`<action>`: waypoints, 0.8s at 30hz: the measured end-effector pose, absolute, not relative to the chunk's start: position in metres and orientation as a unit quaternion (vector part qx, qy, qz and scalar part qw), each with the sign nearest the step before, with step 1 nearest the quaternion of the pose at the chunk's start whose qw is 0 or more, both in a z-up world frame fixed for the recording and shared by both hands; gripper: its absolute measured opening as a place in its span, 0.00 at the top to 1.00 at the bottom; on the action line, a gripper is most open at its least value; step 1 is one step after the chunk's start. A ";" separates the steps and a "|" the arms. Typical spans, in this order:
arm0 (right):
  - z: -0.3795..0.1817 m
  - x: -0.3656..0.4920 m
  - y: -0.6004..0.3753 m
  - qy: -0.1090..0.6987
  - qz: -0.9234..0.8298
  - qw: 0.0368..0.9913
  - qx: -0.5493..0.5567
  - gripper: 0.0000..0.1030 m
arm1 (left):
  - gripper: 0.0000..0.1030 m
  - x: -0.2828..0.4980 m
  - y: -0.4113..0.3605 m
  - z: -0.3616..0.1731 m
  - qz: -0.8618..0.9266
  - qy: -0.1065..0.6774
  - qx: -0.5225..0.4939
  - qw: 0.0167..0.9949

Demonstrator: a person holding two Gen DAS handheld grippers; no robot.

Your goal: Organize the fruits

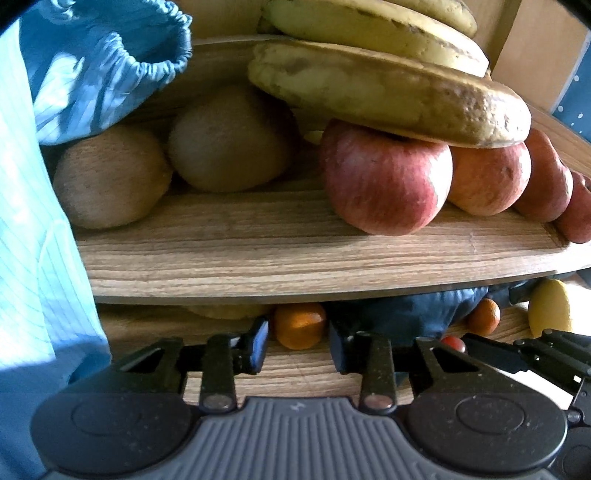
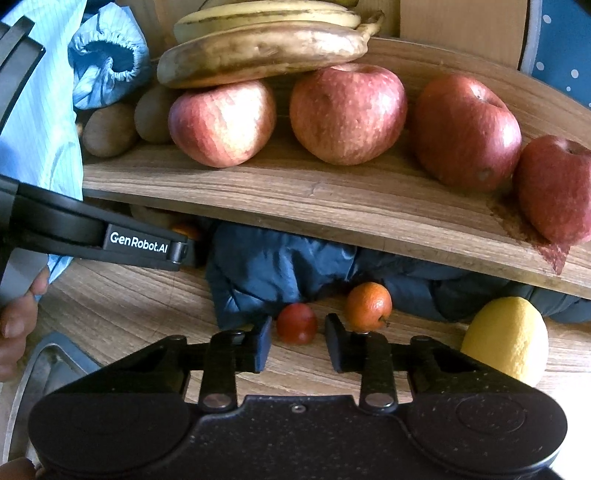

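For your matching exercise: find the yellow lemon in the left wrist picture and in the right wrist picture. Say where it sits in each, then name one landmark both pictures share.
Left wrist view: the lemon sits at the far right edge, below the wooden shelf, partly cut off.
Right wrist view: the lemon lies at lower right on the lower surface, beneath the shelf.
Shared landmark: the browned banana resting on the apples.

Wood-grain upper shelf [image 2: 332, 199], wood-grain tabletop [image 2: 129, 306] beneath, tan board [image 2: 461, 26] behind, hard sunlight

Wood-grain shelf [image 1: 258, 254]; fuzzy kiwis [image 1: 110, 177]
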State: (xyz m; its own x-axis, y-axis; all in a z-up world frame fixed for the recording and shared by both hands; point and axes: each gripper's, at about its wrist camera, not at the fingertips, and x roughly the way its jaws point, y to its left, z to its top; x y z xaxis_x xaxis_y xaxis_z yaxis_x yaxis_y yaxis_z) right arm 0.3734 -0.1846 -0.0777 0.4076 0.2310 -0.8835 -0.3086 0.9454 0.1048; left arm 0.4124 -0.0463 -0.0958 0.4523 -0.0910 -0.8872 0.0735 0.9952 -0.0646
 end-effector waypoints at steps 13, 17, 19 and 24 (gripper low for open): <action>-0.076 0.365 -0.198 0.519 0.175 0.836 -0.027 0.76 | 0.67 0.396 -0.053 -0.094 -0.056 0.531 -0.005 0.846; -0.070 0.353 -0.201 0.517 0.177 0.837 -0.026 0.76 | 0.67 0.385 -0.057 -0.092 -0.061 0.532 -0.003 0.844; -0.067 0.350 -0.201 0.516 0.179 0.837 -0.026 0.76 | 0.67 0.378 -0.059 -0.090 -0.063 0.532 -0.002 0.844; -0.060 0.339 -0.202 0.512 0.185 0.839 -0.026 0.76 | 0.67 0.356 -0.069 -0.084 -0.068 0.530 0.001 0.845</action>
State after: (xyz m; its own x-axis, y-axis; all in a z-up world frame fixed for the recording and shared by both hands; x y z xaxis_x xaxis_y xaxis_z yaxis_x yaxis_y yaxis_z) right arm 0.3395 -0.2025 -0.0605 0.4081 0.2832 -0.8679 -0.3367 0.9304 0.1453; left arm 0.3564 -0.0685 -0.0841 0.4282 -0.1140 -0.8965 0.1163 0.9907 -0.0704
